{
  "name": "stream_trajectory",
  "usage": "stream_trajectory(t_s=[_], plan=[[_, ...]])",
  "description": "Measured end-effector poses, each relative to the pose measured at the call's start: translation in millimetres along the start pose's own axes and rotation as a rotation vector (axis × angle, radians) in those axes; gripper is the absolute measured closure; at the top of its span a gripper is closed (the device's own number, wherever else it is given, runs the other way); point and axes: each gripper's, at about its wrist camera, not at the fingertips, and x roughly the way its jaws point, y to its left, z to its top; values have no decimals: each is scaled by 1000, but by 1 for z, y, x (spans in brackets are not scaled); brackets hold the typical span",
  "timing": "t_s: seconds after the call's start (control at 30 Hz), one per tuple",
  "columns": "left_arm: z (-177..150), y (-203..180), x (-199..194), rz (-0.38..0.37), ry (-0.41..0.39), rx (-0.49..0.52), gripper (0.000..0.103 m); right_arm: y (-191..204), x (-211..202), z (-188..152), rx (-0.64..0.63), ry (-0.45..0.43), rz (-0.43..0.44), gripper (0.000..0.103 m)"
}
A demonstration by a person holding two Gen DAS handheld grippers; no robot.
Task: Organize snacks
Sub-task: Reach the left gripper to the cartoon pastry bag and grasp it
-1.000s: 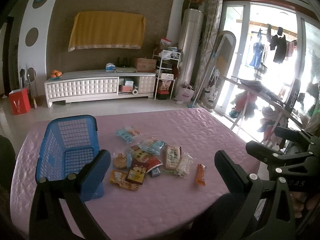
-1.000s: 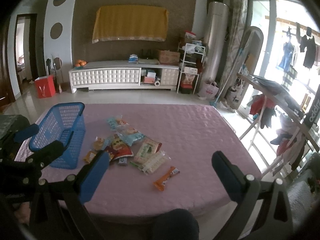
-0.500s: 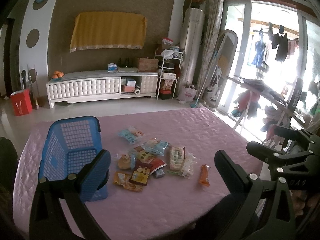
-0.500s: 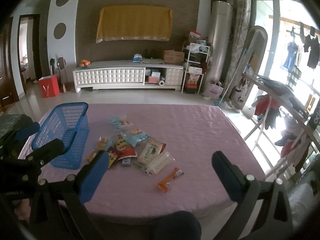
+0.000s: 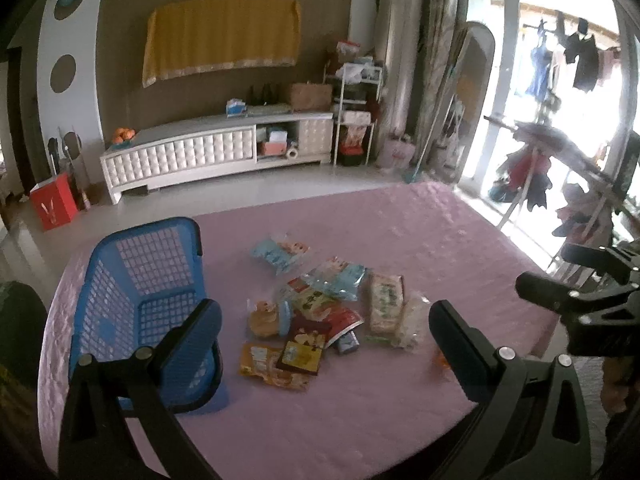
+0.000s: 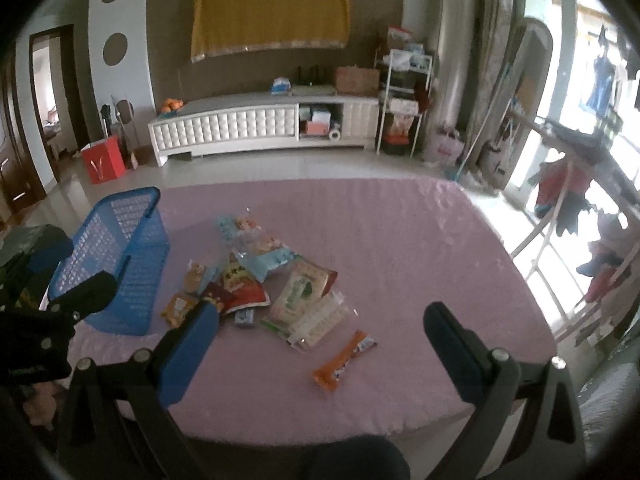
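A pile of snack packets (image 5: 320,312) (image 6: 264,280) lies on the pink tablecloth (image 5: 420,248) (image 6: 400,248). An orange wrapped bar (image 6: 344,356) lies apart, nearest the front edge. A blue mesh basket (image 5: 136,280) (image 6: 116,256) stands empty to the left of the pile. My left gripper (image 5: 324,340) is open and empty, above the front of the table near the pile. My right gripper (image 6: 320,340) is open and empty, above the orange bar. Each gripper shows at the edge of the other's view.
A white TV cabinet (image 6: 260,128) stands against the far wall, with a red bag (image 6: 103,159) on the floor at its left. A shelf rack (image 6: 404,100) and a clothes drying rack (image 6: 580,184) stand at the right by the window.
Both grippers have moved forward and a little lower toward the snack pile, so the table and packets look larger. Both stay open. Nothing on the table has moved.
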Motion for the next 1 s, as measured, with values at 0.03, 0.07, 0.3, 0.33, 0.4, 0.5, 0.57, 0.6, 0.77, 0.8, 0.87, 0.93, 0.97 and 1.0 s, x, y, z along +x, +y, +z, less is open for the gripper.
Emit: stream_trajectory(t_s=[0.03,0.07,0.3,0.33,0.4,0.5,0.57,0.6,0.77,0.8,0.87,0.93,0.97,1.0], plan=[[1,0,6,1,11,-2,0,-3,8,2,3,13,12,0],[2,0,14,1,22,-5,0,-6,14,3,4,22,20,0],[5,-4,65,15,93,3,0,-15,68,9,-15,105,85,0],[6,-5,71,18,101,8,1,-16,76,9,-21,116,91,1],[8,-6,90,25,125,16,2,-18,90,10,-31,133,111,3],[14,-5,114,18,160,11,7,-19,110,13,-52,156,130,5],[17,-4,130,5,180,8,7,-19,122,16,-69,165,145,5],[20,-4,138,0,193,11,7,-19,127,18,-78,169,149,5],[31,-4,178,-9,252,38,7,-27,155,27,-101,189,148,6],[33,-5,186,-4,268,53,7,-29,161,28,-100,194,151,6],[35,-7,203,1,298,84,7,-32,173,30,-105,203,150,6],[36,-9,217,-3,332,114,7,-38,184,31,-110,210,144,6],[37,-10,224,-10,353,131,7,-39,187,30,-111,212,143,6],[39,-12,232,-16,377,151,7,-42,190,30,-110,214,143,6]])
